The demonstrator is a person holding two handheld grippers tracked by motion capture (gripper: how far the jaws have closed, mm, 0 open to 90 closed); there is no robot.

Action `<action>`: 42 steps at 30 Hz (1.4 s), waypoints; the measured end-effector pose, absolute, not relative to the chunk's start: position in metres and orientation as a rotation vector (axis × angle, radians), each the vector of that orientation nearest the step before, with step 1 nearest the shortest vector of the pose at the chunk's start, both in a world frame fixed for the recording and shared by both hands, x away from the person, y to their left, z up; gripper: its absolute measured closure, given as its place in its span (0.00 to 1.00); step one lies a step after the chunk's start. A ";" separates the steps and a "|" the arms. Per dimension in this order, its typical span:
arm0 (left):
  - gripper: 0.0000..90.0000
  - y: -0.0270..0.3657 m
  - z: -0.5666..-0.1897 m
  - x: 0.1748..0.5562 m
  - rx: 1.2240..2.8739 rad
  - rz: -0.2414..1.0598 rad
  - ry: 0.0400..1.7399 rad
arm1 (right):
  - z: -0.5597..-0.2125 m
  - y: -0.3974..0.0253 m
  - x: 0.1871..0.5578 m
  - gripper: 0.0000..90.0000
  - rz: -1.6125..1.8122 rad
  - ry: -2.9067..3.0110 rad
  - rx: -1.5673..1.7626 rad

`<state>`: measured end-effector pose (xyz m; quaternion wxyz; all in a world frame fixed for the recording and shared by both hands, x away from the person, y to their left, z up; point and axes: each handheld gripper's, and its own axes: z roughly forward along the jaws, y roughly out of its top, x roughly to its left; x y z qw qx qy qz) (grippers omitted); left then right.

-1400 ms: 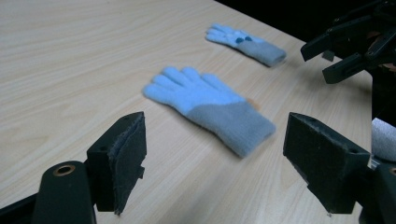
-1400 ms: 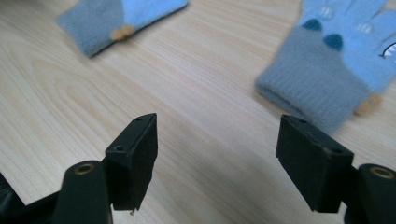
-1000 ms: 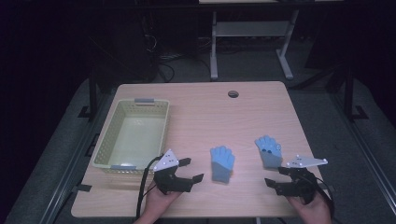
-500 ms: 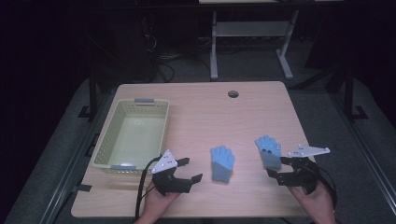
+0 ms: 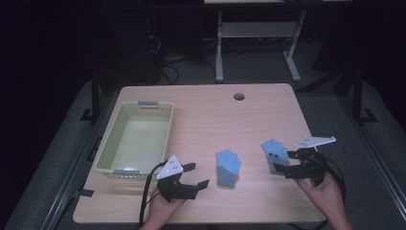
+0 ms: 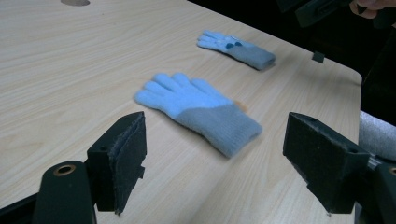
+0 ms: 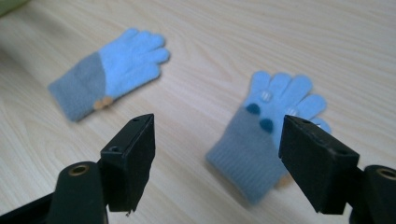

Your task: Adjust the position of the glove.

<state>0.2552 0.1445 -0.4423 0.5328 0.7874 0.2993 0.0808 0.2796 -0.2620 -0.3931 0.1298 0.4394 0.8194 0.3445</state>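
Note:
Two light-blue knit gloves with grey-blue cuffs lie flat on the wooden table. The plain glove is near the front middle. The glove with dark dots lies to its right. My left gripper stands open just left of the plain glove, holding nothing. My right gripper is open, hovering over the cuff end of the dotted glove, with nothing between its jaws.
A pale yellow-green plastic basket sits empty at the table's left side. A round cable hole is near the far edge. A white-legged stand is on the floor beyond the table.
My right gripper has risen and moved forward and left, from the front right edge to above the dotted glove's cuff. The left gripper and both gloves have stayed put.

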 end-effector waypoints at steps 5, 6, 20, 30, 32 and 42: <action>0.24 0.148 -0.442 0.256 1.870 0.194 0.718 | -0.387 -0.263 0.289 0.29 1.010 2.368 1.290; 0.24 0.148 -0.441 0.256 1.868 0.193 0.719 | -0.385 -0.262 0.291 0.29 1.003 2.368 1.293; 0.24 0.148 -0.440 0.256 1.868 0.200 0.706 | -0.375 -0.250 0.325 0.29 0.899 2.432 1.280; 0.24 0.149 -0.440 0.256 1.862 0.203 0.713 | -0.387 -0.252 0.345 0.31 0.814 2.459 1.353; 0.24 0.149 -0.440 0.256 1.860 0.202 0.713 | -0.390 -0.254 0.348 0.32 0.794 2.456 1.379; 0.24 0.149 -0.441 0.257 1.871 0.198 0.717 | -0.404 -0.253 0.361 0.40 0.693 2.490 1.457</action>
